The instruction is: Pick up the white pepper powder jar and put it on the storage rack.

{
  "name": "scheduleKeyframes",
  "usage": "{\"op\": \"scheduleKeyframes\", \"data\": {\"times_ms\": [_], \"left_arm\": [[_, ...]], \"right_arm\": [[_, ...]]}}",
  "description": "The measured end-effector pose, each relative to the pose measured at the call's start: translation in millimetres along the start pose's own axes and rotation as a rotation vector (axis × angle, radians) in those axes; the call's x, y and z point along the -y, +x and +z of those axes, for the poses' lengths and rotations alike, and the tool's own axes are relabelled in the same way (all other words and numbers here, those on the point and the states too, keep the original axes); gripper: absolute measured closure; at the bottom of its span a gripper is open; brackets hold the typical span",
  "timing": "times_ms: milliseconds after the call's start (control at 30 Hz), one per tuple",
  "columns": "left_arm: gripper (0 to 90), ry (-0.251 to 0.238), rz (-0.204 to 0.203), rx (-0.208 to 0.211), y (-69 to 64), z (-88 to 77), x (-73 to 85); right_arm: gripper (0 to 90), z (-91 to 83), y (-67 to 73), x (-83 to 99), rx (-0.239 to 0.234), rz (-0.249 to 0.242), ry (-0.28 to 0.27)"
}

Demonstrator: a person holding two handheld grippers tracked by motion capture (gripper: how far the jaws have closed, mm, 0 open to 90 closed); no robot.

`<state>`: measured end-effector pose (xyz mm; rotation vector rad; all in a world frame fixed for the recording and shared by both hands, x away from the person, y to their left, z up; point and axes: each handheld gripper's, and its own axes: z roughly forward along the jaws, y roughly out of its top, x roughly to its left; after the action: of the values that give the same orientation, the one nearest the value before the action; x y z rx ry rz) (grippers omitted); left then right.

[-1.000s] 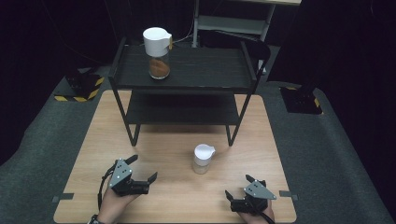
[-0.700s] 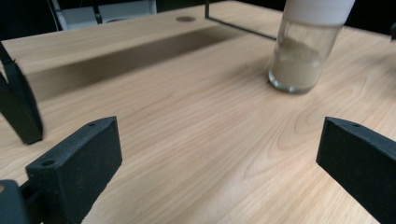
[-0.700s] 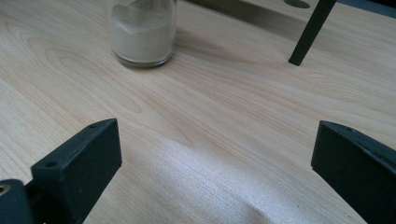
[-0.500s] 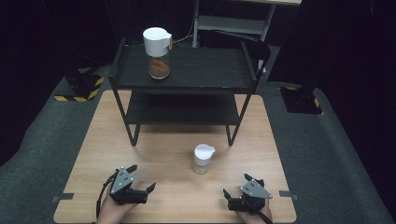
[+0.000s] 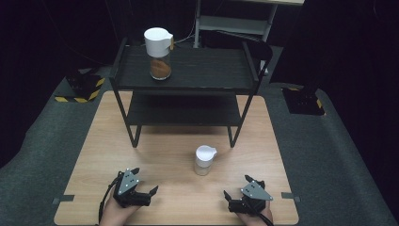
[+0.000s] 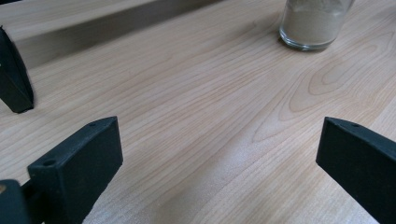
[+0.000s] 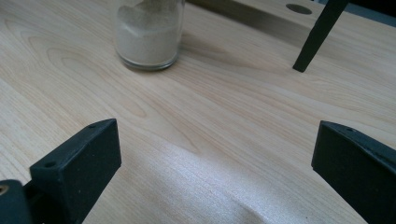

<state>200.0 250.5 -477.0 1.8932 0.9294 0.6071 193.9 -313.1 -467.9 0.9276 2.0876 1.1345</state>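
1. The jar [image 5: 205,160] of pale powder, white-lidded, stands upright on the table [image 5: 160,155], just in front of the rack [image 5: 188,89] and between the two grippers.
2. The left gripper [image 5: 141,181] sits low at the near edge, jaws spread wide and empty; the jar [image 6: 312,23] lies well ahead of it.
3. The right gripper [image 5: 237,187] is likewise spread and empty, with the jar [image 7: 148,35] ahead.
4. A second jar [image 5: 159,52] with brown powder stands on the rack's top shelf.
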Motion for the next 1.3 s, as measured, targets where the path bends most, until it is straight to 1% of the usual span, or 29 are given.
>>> {"op": "scheduleKeyframes", "data": {"times_ms": [133,200,267,367,433,500,533,567,667,700,767,833,867,1000,1100,1133,1233,1300], "left_arm": [[0.7,0.010,0.019,-0.004,-2.3,1.0,-2.0],[0.8,0.007,0.027,-0.011,-3.3,1.3,-1.7],[0.8,0.001,0.015,-0.014,-3.0,1.0,-0.8],[0.8,-0.003,-0.003,-0.006,-0.7,2.0,-0.7],[0.8,-0.006,-0.006,-0.010,-1.0,1.6,0.0],[0.8,-0.005,0.000,-0.014,-0.7,1.1,0.0],[0.9,-0.007,-0.004,-0.008,0.6,0.8,0.6],[0.9,-0.010,-0.019,-0.005,2.1,0.3,1.2],[0.9,-0.011,-0.046,-0.008,3.5,-1.3,2.5],[0.9,-0.015,-0.055,-0.008,3.2,-2.2,3.5],[0.9,-0.014,-0.054,-0.004,2.0,-3.9,4.4],[0.9,-0.015,-0.045,-0.008,0.0,-5.3,5.0],[0.9,-0.015,-0.032,-0.006,0.0,-5.9,5.3],[0.9,-0.014,-0.034,-0.011,-0.6,-5.7,5.1],[0.9,-0.004,-0.005,-0.016,-2.3,-6.4,4.0],[0.8,-0.005,-0.001,-0.013,-1.7,-6.7,4.3],[0.7,-0.005,-0.010,-0.006,0.6,-7.5,4.9],[0.6,-0.003,-0.012,-0.003,1.3,-7.2,4.4]], "right_arm": [[0.4,-1.3,-0.1,1.4,0.001,0.006,-0.005],[0.4,-1.3,-0.6,1.2,-0.001,0.005,-0.004],[0.4,-1.1,-0.7,0.8,0.000,0.009,-0.001],[0.4,-1.0,1.0,0.1,0.009,0.009,0.003],[0.4,-1.1,2.6,-0.1,0.014,0.008,0.005],[0.4,-1.0,3.8,-0.7,0.018,0.009,0.007],[0.4,-0.7,3.6,-0.8,0.018,0.010,0.007],[0.4,-0.7,3.5,-0.5,0.017,0.011,0.005],[0.4,-2.1,4.2,1.8,0.025,0.029,-0.008],[0.4,-2.3,2.8,2.2,0.017,0.035,-0.010],[0.3,-2.9,1.7,2.5,0.009,0.041,-0.014],[0.4,-4.0,2.6,2.1,0.008,0.038,-0.026],[0.4,-5.2,3.5,2.0,0.008,0.042,-0.036],[0.4,-9.6,7.1,-1.1,0.003,0.034,-0.069],[0.4,-9.8,6.2,-2.3,-0.012,0.046,-0.103],[0.6,-9.7,6.1,-2.7,-0.015,0.051,-0.113],[0.6,-10.0,6.8,-5.1,-0.022,0.062,-0.129],[0.6,-10.4,7.7,-6.7,-0.023,0.061,-0.141]]}}
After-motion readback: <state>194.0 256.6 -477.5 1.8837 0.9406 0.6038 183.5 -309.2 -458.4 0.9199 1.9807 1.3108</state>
